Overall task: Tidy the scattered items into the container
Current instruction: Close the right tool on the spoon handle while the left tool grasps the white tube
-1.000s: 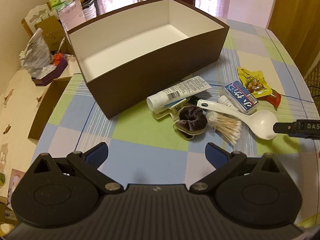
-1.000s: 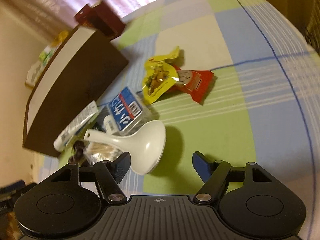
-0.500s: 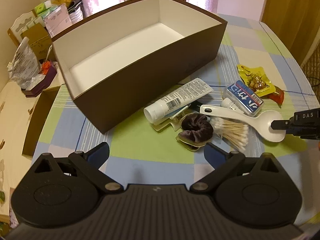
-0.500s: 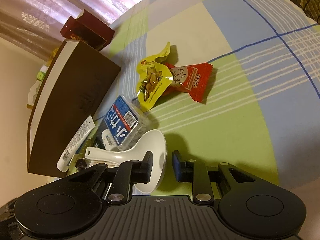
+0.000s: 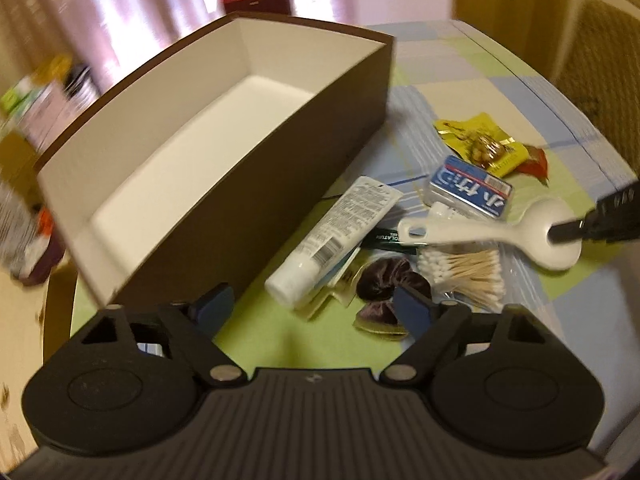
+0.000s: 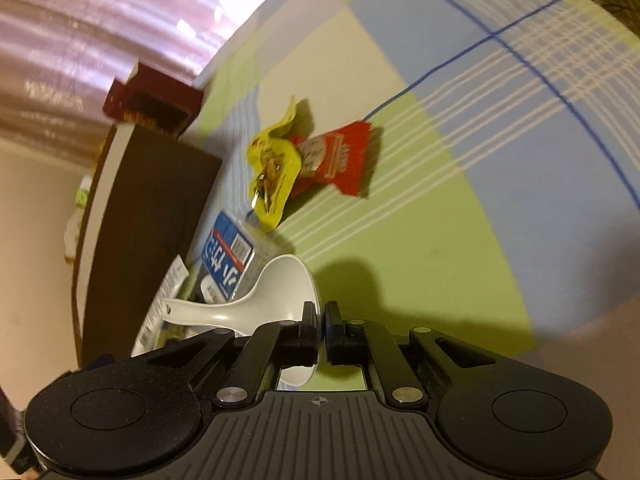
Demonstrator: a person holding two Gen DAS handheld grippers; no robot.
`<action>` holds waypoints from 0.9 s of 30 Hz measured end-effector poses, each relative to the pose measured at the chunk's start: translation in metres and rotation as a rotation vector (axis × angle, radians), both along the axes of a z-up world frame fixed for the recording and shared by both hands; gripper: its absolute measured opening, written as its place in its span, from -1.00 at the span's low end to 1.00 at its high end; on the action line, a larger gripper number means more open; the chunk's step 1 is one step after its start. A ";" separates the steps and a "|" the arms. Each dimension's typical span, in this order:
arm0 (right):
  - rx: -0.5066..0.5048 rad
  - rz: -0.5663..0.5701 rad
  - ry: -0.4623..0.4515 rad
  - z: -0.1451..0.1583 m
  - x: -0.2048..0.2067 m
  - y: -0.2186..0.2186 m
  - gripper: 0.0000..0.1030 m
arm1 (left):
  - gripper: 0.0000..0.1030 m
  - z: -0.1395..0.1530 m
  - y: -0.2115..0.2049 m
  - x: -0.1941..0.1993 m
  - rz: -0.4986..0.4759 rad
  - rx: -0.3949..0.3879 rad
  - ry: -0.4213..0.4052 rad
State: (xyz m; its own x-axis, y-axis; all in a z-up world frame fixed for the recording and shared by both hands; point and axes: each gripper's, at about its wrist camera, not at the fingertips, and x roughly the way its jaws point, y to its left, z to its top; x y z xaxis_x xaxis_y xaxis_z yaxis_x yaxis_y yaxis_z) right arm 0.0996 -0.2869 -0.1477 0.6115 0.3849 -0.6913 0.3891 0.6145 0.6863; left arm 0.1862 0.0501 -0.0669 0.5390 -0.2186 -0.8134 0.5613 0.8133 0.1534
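Right hand-held gripper (image 6: 323, 318) has clamped white spoon (image 6: 276, 292).

A table under a checked cloth (image 5: 472, 92) of green, blue and cream fills the frame. A brown box (image 5: 256, 184) sits upper left; right of it lie a white tube (image 5: 340, 236), cotton swabs (image 5: 464, 272), a scrunchie (image 5: 384, 284), a blue-labelled case (image 5: 468, 190) and snack packets (image 5: 480, 146).

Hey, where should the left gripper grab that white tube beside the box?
Grip the white tube across its flattened middle, coming from above with fingers straddling its width. It lies flat, cap toward the camera, the brown box alongside, so only the top is free.
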 end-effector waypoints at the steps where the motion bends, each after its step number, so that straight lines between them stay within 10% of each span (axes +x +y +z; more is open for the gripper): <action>1: 0.004 -0.014 -0.004 0.002 -0.002 -0.003 -0.88 | 0.44 -0.001 -0.001 0.004 -0.020 0.008 0.003; 13: 0.036 -0.140 -0.042 0.018 -0.024 -0.018 -0.88 | 0.36 -0.025 -0.044 0.049 -0.196 0.043 0.046; 27: 0.031 -0.159 -0.045 0.019 -0.027 -0.019 -0.88 | -0.31 -0.037 -0.051 0.062 -0.171 0.081 0.101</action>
State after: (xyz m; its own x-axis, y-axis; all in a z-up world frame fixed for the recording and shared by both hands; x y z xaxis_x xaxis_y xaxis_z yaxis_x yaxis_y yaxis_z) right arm 0.0729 -0.3055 -0.1284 0.6967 0.3015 -0.6509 0.4480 0.5258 0.7231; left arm 0.2481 -0.0007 -0.1041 0.4144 -0.2317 -0.8801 0.7058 0.6923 0.1501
